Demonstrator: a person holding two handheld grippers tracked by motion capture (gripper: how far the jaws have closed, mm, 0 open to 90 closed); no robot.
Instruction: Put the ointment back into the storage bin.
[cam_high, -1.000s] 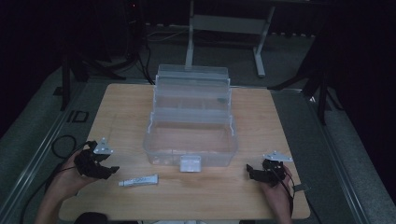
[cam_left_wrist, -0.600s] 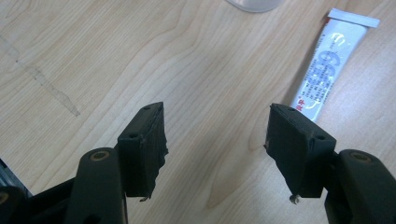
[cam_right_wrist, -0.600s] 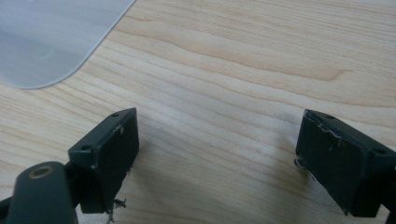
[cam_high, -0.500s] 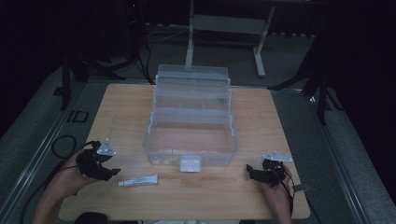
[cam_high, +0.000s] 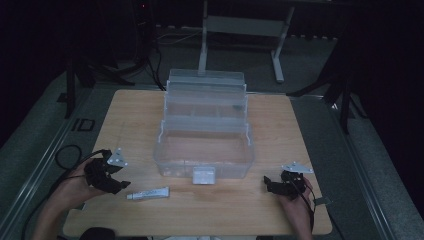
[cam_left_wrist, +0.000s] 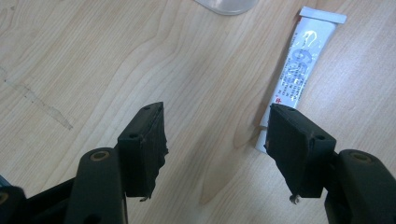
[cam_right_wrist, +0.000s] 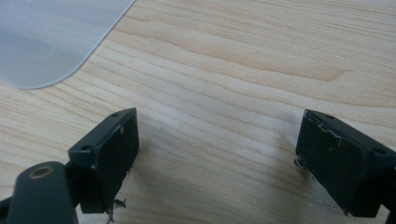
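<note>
A clear plastic box (cam_high: 204, 135) with its lid raised stands mid-table. In front of it, to the left, a small white tube (cam_high: 148, 193) lies flat on the wood. My left gripper (cam_high: 119, 182) sits just left of the tube, open, with bare wood between its jaws. In the left gripper view the tube (cam_left_wrist: 299, 77) lies just beyond the right jaw, and the left gripper (cam_left_wrist: 217, 149) holds nothing. My right gripper (cam_high: 269, 183) rests near the table's front right, open over bare wood. The right gripper view shows the right gripper (cam_right_wrist: 217, 156) wide apart, with the box corner (cam_right_wrist: 51, 37) at upper left.
The wooden table (cam_high: 300, 130) is surrounded by dark floor. A metal desk frame (cam_high: 240, 30) stands behind it. A black cable (cam_high: 65, 155) loops off the table's left edge. A white latch (cam_high: 204, 175) hangs on the box front.
</note>
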